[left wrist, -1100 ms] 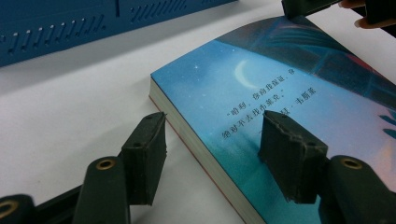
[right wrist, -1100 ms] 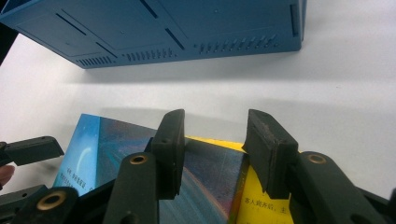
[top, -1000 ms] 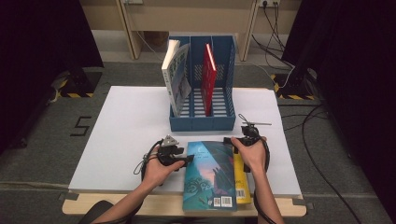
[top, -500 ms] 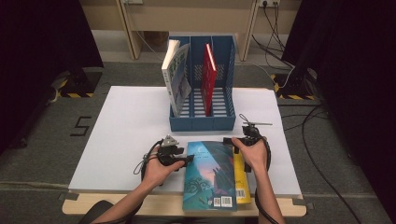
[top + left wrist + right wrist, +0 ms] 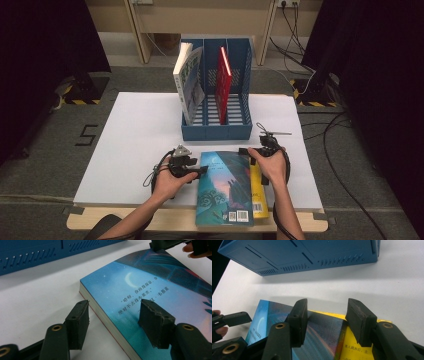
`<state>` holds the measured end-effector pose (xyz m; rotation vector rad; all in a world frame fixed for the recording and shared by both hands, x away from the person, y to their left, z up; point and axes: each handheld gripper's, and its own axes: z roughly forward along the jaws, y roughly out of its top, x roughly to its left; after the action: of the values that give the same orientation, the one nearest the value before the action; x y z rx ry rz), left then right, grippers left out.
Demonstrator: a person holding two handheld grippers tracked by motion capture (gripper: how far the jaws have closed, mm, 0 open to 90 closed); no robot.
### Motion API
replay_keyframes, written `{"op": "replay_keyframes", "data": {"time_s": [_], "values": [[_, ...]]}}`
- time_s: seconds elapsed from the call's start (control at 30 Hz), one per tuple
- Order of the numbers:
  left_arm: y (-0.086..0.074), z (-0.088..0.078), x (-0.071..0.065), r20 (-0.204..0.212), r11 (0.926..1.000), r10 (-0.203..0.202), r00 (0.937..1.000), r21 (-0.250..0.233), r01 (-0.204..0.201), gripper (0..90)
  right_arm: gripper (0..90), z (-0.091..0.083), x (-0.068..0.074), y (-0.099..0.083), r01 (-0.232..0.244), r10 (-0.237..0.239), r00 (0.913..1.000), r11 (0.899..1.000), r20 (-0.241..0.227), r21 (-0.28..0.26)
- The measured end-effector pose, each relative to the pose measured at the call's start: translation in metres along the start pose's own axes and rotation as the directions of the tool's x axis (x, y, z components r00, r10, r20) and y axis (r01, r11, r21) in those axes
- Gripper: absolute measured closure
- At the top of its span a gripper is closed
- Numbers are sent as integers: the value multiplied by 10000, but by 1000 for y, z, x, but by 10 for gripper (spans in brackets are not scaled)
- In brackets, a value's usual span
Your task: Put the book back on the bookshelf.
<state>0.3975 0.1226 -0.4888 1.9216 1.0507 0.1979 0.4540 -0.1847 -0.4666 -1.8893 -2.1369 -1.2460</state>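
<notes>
Upright, two books (image 5: 223, 82) (apparently separate slots) fill blue rack (image 5: 216, 132).

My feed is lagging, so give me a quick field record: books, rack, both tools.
top book: blue book, flat on the table, lying on a yellow book
rack: blue rack behind, holding a white book and a red book upright
left tool: open, jaws straddling the blue book's left edge
right tool: jaws just opening, over the blue book's far right corner, nothing gripped
</notes>
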Motion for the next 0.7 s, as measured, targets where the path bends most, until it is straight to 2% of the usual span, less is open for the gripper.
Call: {"op": "replay_keyframes", "data": {"time_s": [0.03,0.07,0.17,0.3,0.37,0.4,0.6,0.63,0.7], "values": [[0,0,0,15,10000,-34,10000,-16,34,402,530,-1,1,-1,-192,192,9998,9998,-16,11],[0,1,0,9,10000,-28,10000,5,28,402,543,-1,-1,0,-147,146,9999,9999,-65,-59],[1,1,-1,32,10000,36,10000,31,-36,402,585,-5,-1,3,-429,428,9990,9991,-155,-47],[1,2,-3,-1,10000,66,10000,-10,-66,403,606,-15,2,8,-503,490,9976,9984,-486,-247],[1,2,-3,-1,10000,95,10000,0,-95,403,606,-17,3,8,-433,418,9978,9986,-508,-292],[1,2,-3,-2,10000,83,10000,1,-83,403,607,-17,4,8,-600,587,9969,9979,-530,-246],[1,2,-3,31,10000,35,10000,17,-35,407,605,-14,-2,6,-586,590,9971,9982,-471,114],[1,2,-3,29,10000,67,10000,39,-67,408,603,-15,-1,6,-721,729,9963,9972,-455,196],[2,2,-3,0,9999,139,9999,79,-139,411,600,-14,-2,6,-579,588,9975,9980,-383,236]]}}
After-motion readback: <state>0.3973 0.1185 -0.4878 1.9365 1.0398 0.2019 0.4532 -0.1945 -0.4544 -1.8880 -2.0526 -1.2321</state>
